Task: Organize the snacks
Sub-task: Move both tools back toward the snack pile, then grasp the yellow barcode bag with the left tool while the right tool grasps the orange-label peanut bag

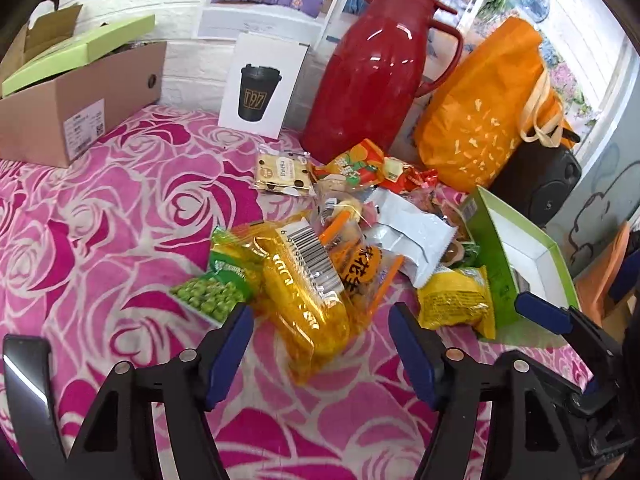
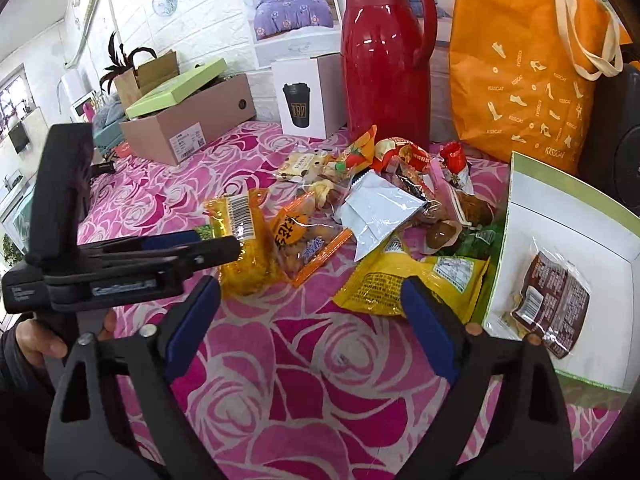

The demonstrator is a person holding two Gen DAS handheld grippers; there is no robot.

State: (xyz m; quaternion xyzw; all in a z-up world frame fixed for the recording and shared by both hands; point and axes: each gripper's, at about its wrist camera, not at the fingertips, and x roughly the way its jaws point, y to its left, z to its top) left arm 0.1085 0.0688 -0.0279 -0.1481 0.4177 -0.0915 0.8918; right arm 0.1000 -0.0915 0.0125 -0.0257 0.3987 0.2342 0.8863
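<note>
- Left gripper (image 1: 320, 344): jaws spread and empty, astride the near end of the yellow transparent packet (image 1: 304, 296), which lies at twelve o'clock on the rose-patterned bench (image 1: 120, 240).
- Right gripper (image 2: 312, 328): jaws wide, empty; yellow foil bag (image 2: 404, 284) at one o'clock.
- Green box (image 2: 520, 184) at two o'clock holds one brown packet (image 2: 556, 304).
- Risk: slick film may slide out or drag neighbouring snacks.

Two low views, seemingly near snack pile (image 1: 340, 248)
</note>
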